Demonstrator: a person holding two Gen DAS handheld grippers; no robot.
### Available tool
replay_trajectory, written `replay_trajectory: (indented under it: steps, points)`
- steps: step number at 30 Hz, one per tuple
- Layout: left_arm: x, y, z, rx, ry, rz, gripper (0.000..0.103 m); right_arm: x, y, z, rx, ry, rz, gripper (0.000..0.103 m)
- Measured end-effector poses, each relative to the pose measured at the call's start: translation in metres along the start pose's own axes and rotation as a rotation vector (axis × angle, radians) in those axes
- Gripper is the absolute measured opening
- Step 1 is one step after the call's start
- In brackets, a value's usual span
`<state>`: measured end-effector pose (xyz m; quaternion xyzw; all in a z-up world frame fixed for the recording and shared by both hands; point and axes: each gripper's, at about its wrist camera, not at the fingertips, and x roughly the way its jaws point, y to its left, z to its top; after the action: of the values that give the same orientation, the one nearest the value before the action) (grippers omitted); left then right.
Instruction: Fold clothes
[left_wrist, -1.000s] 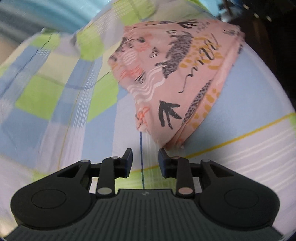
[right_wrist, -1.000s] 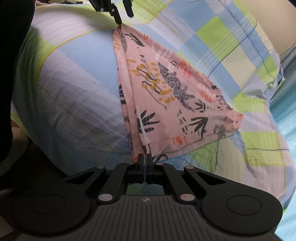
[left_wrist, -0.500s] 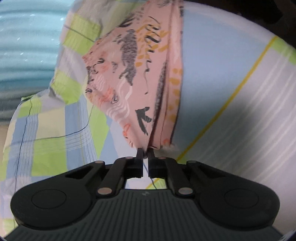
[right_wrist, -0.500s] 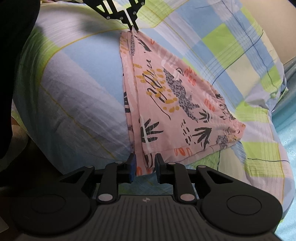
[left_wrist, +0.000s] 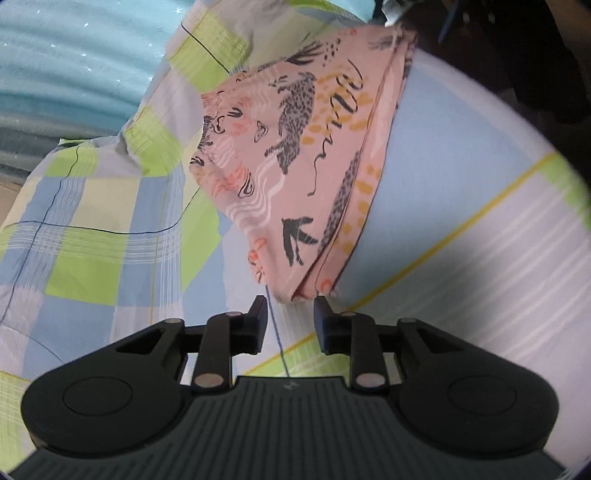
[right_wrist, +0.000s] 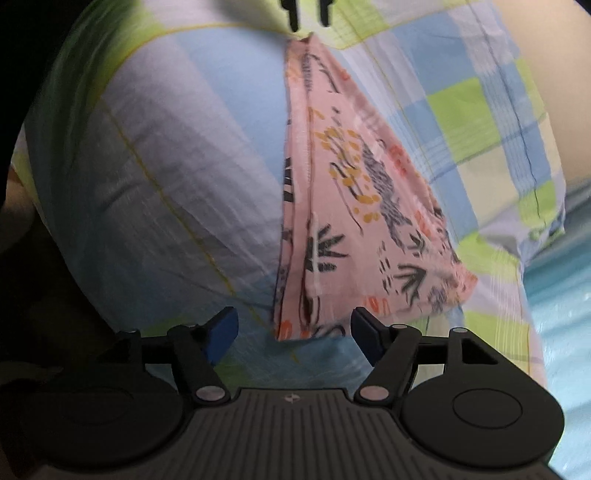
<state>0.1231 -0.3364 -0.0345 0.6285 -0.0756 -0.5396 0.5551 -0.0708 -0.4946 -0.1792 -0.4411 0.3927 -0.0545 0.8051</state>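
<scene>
A folded pink garment (left_wrist: 306, 158) printed with leopards and leaves lies flat on a checked bedsheet (left_wrist: 110, 229). In the left wrist view my left gripper (left_wrist: 290, 319) is open, its fingers just short of the garment's near corner and not touching it. The right wrist view shows the same garment (right_wrist: 354, 206) from the opposite end. My right gripper (right_wrist: 293, 330) stands wide open with the garment's near corner lying between and just beyond its blue-padded fingers (right_wrist: 221, 328). The left gripper (right_wrist: 308, 13) appears open at the garment's far end.
The sheet (right_wrist: 166, 166) of blue, green and white checks covers a rounded mattress that drops off into a dark area (right_wrist: 44, 295) at the left. A pale blue mat (left_wrist: 74, 62) lies beyond the bed's other side.
The left gripper, shut at the garment's corner half a second ago, has opened and let it go. The right gripper has opened wider and released its corner. The garment now rests on the bed.
</scene>
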Motion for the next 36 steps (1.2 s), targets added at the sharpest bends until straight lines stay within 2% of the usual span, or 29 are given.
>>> replay_trajectory:
  steps: [2,3,4,5,8,9,10,11,12,14,15,22,27,30,32,33,35,36]
  points:
    - [0.0,0.0,0.002,-0.005,-0.006,0.001,0.032,0.006,0.002,0.001,-0.043,-0.021,-0.03,0.063]
    - [-0.001,-0.001,0.004,-0.012,-0.01,0.001,0.033,0.008,0.002,0.001,-0.059,-0.033,-0.041,0.054]
    - [-0.001,-0.001,0.005,-0.02,-0.014,0.0,0.033,0.009,0.001,0.001,-0.069,-0.042,-0.045,0.053]
    - [-0.002,-0.001,0.006,-0.023,-0.02,0.0,0.034,0.01,0.0,0.002,-0.075,-0.047,-0.041,0.052]
    - [-0.002,-0.004,0.01,-0.02,-0.036,-0.001,0.037,0.009,-0.007,-0.001,-0.071,-0.06,-0.004,0.038]
    - [-0.002,-0.005,0.012,-0.016,-0.041,-0.002,0.038,0.006,-0.011,-0.003,-0.059,-0.065,0.003,0.029]
    - [-0.002,-0.007,0.013,-0.01,-0.044,-0.003,0.041,0.004,-0.014,-0.004,-0.048,-0.07,0.011,0.015]
    - [-0.002,-0.009,0.014,-0.003,-0.046,-0.009,0.047,0.0,-0.018,-0.005,-0.033,-0.075,0.013,0.009]
    - [-0.003,-0.012,0.016,0.006,-0.05,-0.013,0.05,-0.003,-0.023,-0.006,-0.014,-0.08,0.011,0.007]
    - [-0.005,-0.017,0.019,0.023,-0.064,-0.007,0.065,-0.013,-0.036,-0.005,0.043,-0.087,0.02,0.005]
    - [-0.006,-0.02,0.021,0.03,-0.072,0.005,0.066,-0.018,-0.044,-0.004,0.078,-0.092,0.025,0.005]
    - [0.001,-0.018,0.041,-0.053,-0.1,-0.004,0.067,-0.042,-0.096,0.008,0.271,-0.128,0.055,0.005]
    - [0.019,-0.016,0.056,-0.1,-0.09,0.049,0.067,-0.054,-0.113,0.012,0.327,-0.156,0.045,0.004]
    - [0.028,-0.016,0.058,-0.041,-0.073,0.104,0.064,-0.058,-0.118,0.009,0.332,-0.156,0.026,0.004]
    - [0.036,-0.015,0.055,0.016,-0.042,0.122,0.047,-0.06,-0.119,0.005,0.335,-0.147,0.022,0.004]
    - [0.039,-0.013,0.053,0.027,-0.031,0.126,0.043,-0.06,-0.117,0.002,0.331,-0.141,0.022,0.004]
    - [0.044,-0.007,0.049,0.03,-0.02,0.108,0.019,-0.06,-0.112,-0.001,0.319,-0.129,0.026,0.004]
    - [0.045,-0.006,0.048,0.04,-0.019,0.108,0.014,-0.059,-0.109,-0.002,0.312,-0.124,0.029,0.004]
